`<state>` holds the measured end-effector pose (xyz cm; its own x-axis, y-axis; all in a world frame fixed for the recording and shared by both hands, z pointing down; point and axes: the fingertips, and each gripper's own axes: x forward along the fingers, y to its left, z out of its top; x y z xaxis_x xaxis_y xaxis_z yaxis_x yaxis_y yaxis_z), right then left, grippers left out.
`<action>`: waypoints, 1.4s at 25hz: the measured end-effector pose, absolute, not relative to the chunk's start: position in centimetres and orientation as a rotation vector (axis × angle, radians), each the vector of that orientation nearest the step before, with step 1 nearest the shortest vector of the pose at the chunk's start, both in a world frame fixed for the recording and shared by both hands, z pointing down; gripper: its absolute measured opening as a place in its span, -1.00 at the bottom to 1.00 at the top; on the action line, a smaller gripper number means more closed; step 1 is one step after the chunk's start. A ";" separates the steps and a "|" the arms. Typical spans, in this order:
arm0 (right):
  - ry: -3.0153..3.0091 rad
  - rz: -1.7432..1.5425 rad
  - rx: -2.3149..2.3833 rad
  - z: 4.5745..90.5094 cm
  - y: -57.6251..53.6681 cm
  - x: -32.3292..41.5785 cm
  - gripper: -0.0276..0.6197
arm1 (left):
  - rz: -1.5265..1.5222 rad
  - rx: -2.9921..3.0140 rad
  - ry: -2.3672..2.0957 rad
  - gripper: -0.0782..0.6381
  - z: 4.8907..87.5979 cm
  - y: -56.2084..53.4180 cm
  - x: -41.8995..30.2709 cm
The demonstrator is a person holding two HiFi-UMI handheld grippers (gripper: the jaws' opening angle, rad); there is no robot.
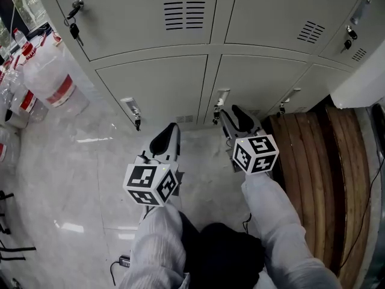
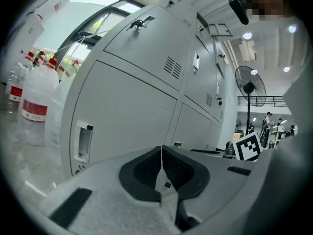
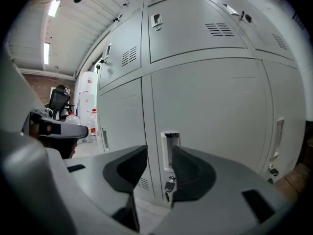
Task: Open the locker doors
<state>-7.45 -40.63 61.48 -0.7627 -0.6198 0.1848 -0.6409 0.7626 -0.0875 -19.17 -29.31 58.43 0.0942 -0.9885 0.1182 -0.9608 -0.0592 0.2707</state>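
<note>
One fan (image 2: 249, 87), left gripper view only

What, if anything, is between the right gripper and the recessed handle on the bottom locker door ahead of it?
Nothing visible. The right gripper has its jaws open with the handle framed in the gap; a key hangs just below it.

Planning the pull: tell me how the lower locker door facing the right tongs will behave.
The door looks like thin sheet metal, so probably light and rigid. Its recessed handle seems smooth, so a grip may slip. The key hanging below would likely swing.
</note>
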 end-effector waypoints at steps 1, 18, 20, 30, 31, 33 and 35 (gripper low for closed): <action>-2.807 0.214 1.004 61.9 -40.8 -7.9 -0.48 | -0.143 2.082 -1.947 -0.75 58.6 -29.1 -19.6; -2.781 0.140 1.007 65.4 -43.9 -11.6 -0.48 | -0.112 2.059 -1.983 -0.75 58.6 -27.8 -21.0; -2.782 0.138 1.008 65.4 -44.3 -11.8 -0.48 | -0.108 2.067 -1.976 -0.75 58.6 -27.8 -20.7; -2.792 0.093 0.985 64.3 -44.8 -13.0 -0.48 | -0.088 2.091 -1.969 -0.75 58.4 -27.7 -20.2; -2.795 0.101 0.991 64.3 -44.7 -13.0 -0.48 | -0.082 2.093 -1.969 -0.75 58.4 -27.7 -20.2; -2.803 0.122 1.001 64.2 -44.5 -12.9 -0.48 | -0.077 2.094 -1.968 -0.75 58.5 -27.7 -20.2; -2.802 0.130 1.005 64.2 -44.2 -12.8 -0.48 | -0.077 2.093 -1.966 -0.75 58.5 -27.7 -20.2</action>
<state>-12.80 -44.21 64.21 -0.7608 -0.6233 0.1808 -0.6374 0.7701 -0.0274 -20.22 -27.68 58.51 0.0783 -0.9866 0.1433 -0.9723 -0.0439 0.2295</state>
